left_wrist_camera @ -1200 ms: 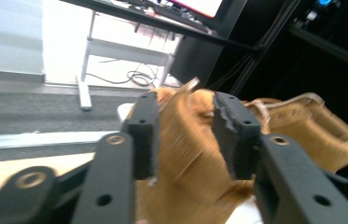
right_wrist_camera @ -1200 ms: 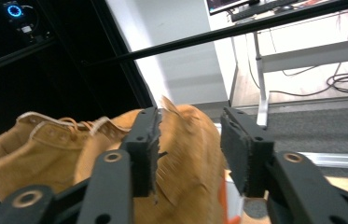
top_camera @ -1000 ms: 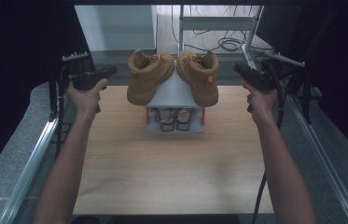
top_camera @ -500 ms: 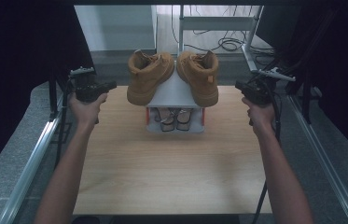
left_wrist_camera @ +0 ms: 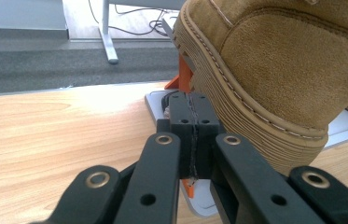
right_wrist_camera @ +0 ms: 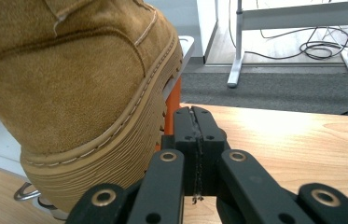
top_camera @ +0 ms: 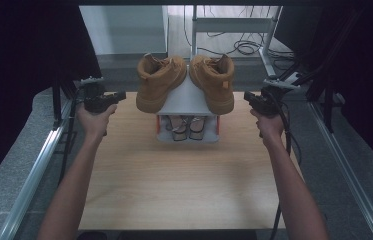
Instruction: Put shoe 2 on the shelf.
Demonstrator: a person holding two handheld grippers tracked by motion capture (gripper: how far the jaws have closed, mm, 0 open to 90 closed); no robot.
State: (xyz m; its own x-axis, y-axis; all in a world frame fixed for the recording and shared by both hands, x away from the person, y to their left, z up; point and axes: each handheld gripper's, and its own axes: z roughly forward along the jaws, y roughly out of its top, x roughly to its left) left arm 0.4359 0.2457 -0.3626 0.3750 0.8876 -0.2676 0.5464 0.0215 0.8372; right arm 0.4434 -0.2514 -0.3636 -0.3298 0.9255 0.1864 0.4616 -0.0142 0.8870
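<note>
So: two tan suede lace-up boots, one small grey two-tier shoe rack, one pair of strappy sandals, two black handheld grippers, one light wooden tabletop.

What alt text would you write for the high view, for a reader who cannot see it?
Two tan boots lean toe-down on the sloped top of a small grey rack at the far end of a wooden table. A person's arms reach in from below, holding the left gripper and right gripper beside the boots, jaws shut on nothing. Sandals sit on the shelf below.
</note>
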